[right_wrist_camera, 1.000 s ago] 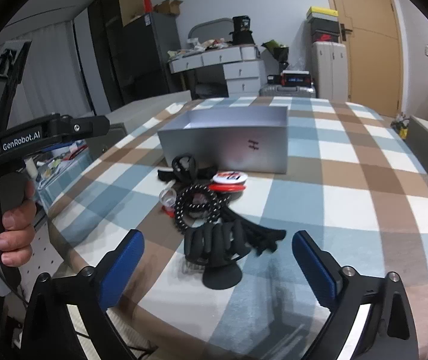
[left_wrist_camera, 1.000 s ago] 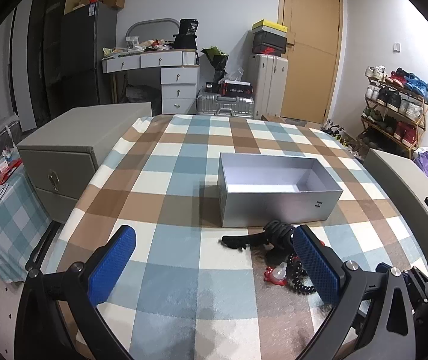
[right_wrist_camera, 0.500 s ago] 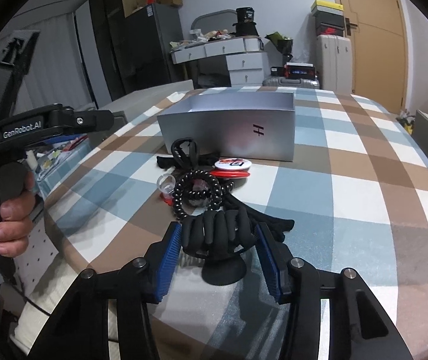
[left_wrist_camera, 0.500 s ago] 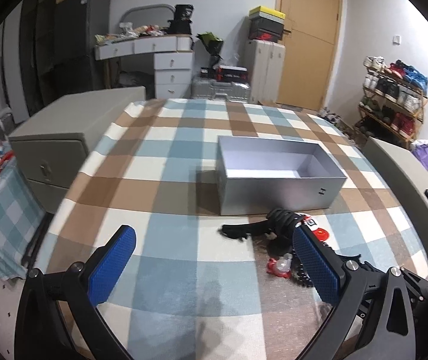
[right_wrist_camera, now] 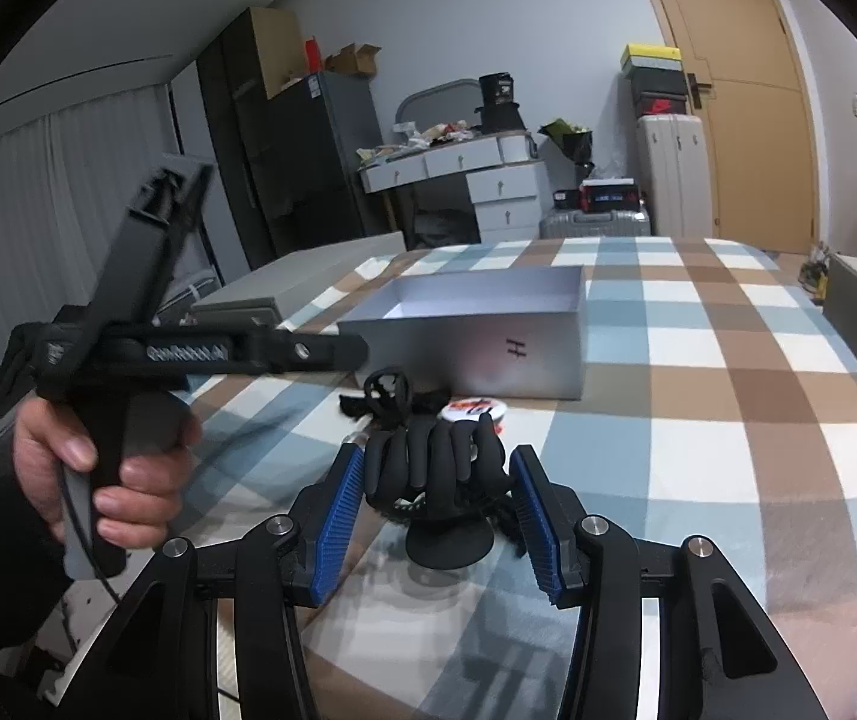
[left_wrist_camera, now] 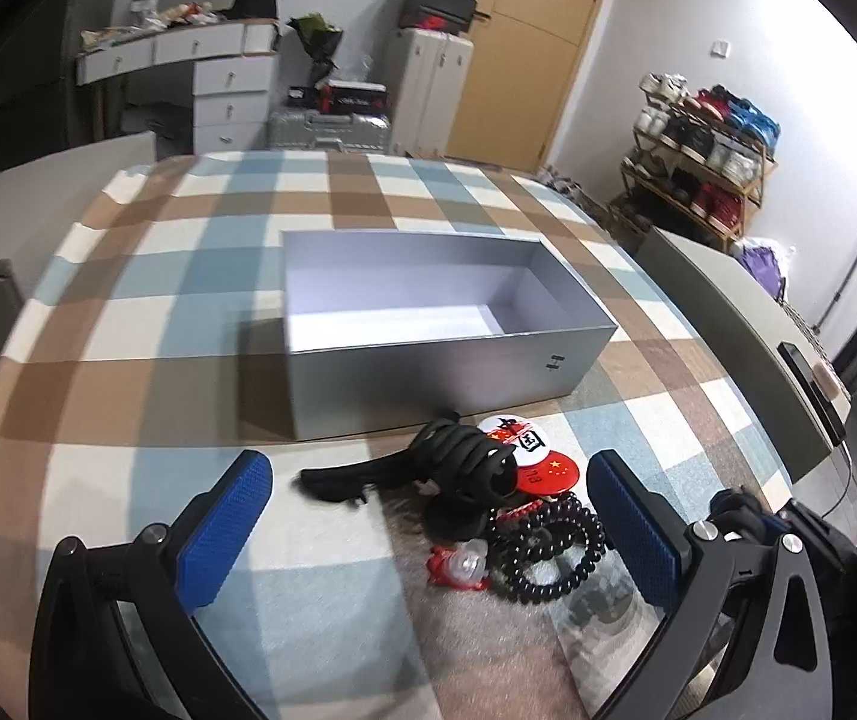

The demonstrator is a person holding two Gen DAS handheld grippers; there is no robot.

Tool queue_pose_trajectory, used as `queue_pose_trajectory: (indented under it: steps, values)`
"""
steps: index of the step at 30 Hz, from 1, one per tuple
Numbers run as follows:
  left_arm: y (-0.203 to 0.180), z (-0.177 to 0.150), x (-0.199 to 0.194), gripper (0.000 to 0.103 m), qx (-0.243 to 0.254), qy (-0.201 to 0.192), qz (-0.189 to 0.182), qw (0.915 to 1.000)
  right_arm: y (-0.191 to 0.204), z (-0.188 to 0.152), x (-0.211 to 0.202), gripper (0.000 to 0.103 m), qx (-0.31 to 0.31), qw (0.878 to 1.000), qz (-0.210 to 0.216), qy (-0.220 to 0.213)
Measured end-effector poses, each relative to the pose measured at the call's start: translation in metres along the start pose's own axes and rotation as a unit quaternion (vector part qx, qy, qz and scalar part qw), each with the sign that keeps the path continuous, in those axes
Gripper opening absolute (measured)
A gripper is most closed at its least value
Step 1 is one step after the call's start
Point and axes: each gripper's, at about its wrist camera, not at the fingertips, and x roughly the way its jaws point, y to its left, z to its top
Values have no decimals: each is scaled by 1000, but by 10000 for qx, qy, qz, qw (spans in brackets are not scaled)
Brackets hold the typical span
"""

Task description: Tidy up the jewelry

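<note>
Right tool [right_wrist_camera: 437,507] clamped on black hand-shaped stand [right_wrist_camera: 434,465], dead centre between its pads. Left tool [left_wrist_camera: 428,531] wide open, holding nothing; bead bracelet [left_wrist_camera: 548,540] and badges at its 1 o'clock, grey box [left_wrist_camera: 446,360] at 12 on the bench [left_wrist_camera: 128,360].

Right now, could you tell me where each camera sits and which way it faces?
Left wrist: on the open left claw, looking down over the jewelry pile at the grey box.
Right wrist: on the right claw, low, clamping the black hand-shaped stand; the left hand shows.
Shared: box, checked tablecloth, round badges.
</note>
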Motion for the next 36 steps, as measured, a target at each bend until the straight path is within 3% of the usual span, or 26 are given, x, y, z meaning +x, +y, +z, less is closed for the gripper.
queue_pose_trajectory:
  steps: [6, 11, 14, 18, 26, 36]
  values:
    - [0, 2, 10, 101, 17, 188, -166, 9997, -7, 1, 0, 49, 31, 10000, 9, -25]
    - [0, 3, 18, 86, 72, 366, -328, 9988, -11, 1, 1, 49, 93, 9999, 85, -4]
    - [-1, 3, 22, 70, 120, 442, -346, 9984, -12, 1, 1, 49, 101, 9999, 108, -18]
    - [-2, 1, 28, 40, 151, 621, -351, 9973, -13, 2, 0, 49, 101, 9999, 130, -32]
    - [0, 2, 19, 40, 184, 459, -302, 9983, -13, 11, -5, 49, 112, 9997, 145, -143]
    - [-9, 19, -16, 40, 337, 107, -505, 9981, -8, 45, -5, 49, 167, 9981, 441, -386]
